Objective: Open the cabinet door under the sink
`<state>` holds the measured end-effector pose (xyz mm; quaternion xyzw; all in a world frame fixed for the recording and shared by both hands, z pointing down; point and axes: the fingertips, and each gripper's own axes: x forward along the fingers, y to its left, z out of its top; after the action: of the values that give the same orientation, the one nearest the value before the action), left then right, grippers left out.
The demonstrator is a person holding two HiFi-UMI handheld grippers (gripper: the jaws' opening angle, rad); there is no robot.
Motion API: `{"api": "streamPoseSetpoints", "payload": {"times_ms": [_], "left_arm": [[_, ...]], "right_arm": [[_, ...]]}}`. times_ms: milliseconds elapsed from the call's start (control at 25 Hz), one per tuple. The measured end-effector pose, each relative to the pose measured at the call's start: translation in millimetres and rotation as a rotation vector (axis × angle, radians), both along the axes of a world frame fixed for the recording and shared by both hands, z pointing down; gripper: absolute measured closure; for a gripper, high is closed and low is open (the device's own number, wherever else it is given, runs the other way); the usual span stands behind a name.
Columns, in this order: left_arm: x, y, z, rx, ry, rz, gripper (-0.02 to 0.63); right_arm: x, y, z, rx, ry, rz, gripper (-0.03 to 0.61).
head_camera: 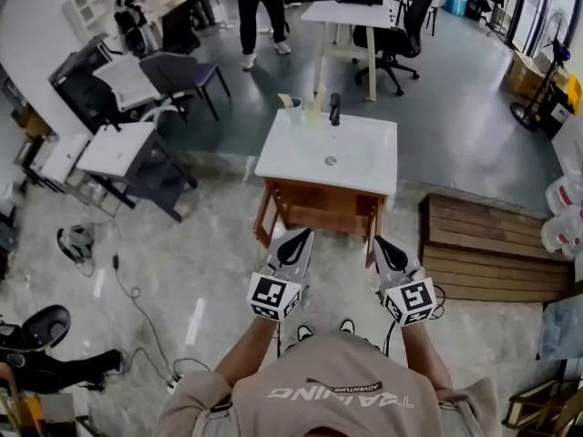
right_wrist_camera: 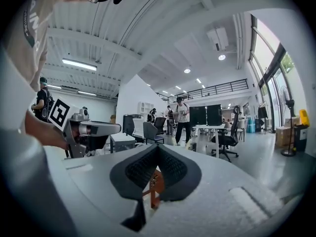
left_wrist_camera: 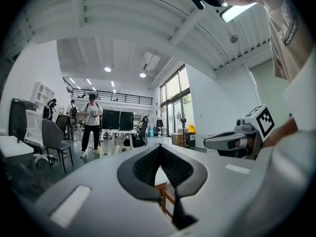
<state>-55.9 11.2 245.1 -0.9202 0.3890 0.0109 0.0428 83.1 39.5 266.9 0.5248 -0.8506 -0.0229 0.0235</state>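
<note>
The sink cabinet stands ahead of me in the head view: a white basin top (head_camera: 364, 167) over a brown wooden cabinet (head_camera: 319, 209) whose front faces me. My left gripper (head_camera: 298, 235) and right gripper (head_camera: 379, 242) hover side by side in front of that wooden front, apart from it, both shut and empty. In the left gripper view the black pads (left_wrist_camera: 148, 167) meet at my left gripper (left_wrist_camera: 159, 148), with a strip of wooden frame (left_wrist_camera: 165, 197) showing below them. The right gripper view shows my right gripper (right_wrist_camera: 157, 146) shut too, a piece of the wooden cabinet (right_wrist_camera: 154, 184) behind it.
A black faucet (head_camera: 334, 108) and a cup (head_camera: 292, 109) sit at the basin's far edge. A wooden pallet (head_camera: 492, 248) lies right of the cabinet. Tables and chairs (head_camera: 137, 157) crowd the left, cables (head_camera: 137, 303) trail on the floor. A person (head_camera: 260, 7) stands by a desk (head_camera: 351, 15).
</note>
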Motion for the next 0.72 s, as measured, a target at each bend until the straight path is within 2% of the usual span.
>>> {"api": "streamPoseSetpoints", "payload": {"times_ms": [120, 360, 720], "left_arm": [[-8, 0, 4, -0.021, 0.003, -0.016, 0.595], [-11, 2, 31, -0.122, 0.013, -0.035, 0.595], [-14, 8, 29, -0.105, 0.004, -0.045, 0.595]], "right_arm": [[-2, 3, 3, -0.013, 0.008, 0.002, 0.577], [-3, 13, 26, -0.089, 0.034, -0.004, 0.577], [7, 13, 22, -0.074, 0.042, 0.011, 0.577]]}}
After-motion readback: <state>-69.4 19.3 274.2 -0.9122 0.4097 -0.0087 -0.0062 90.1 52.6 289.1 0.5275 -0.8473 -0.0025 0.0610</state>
